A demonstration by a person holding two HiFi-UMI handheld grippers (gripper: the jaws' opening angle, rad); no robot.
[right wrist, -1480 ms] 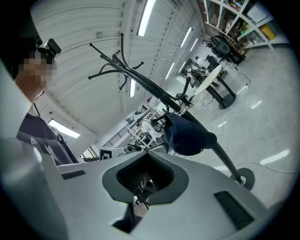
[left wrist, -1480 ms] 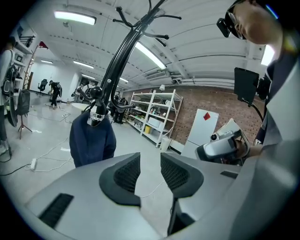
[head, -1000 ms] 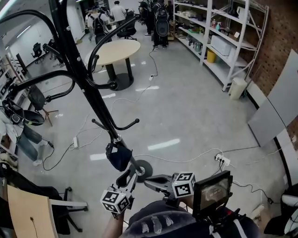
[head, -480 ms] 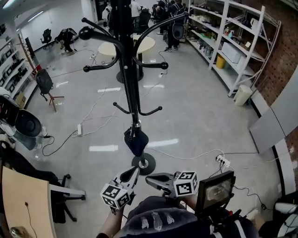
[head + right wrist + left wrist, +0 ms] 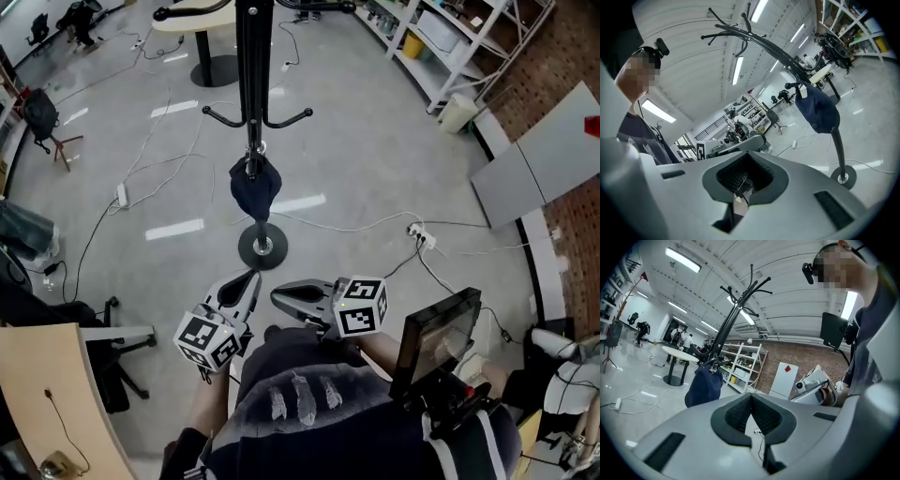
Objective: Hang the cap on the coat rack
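Note:
A dark blue cap hangs from a low hook of the black coat rack, just above the rack's round base. Both grippers are held close to the person's body, well short of the cap. My left gripper is shut, with nothing between its jaws. My right gripper lies beside it, also shut and holding nothing. In the left gripper view the cap hangs left of the jaws. In the right gripper view the cap hangs at the upper right, beyond the jaws.
Cables and a power strip lie on the grey floor around the rack. A round table stands behind it, with metal shelves at the back right. A wooden desk and a chair are at the left, and a white panel at the right.
My left gripper has let go of the cap, drawn back toward the body and shut. The cap stays on the hook. The head view has tipped down and backed off.

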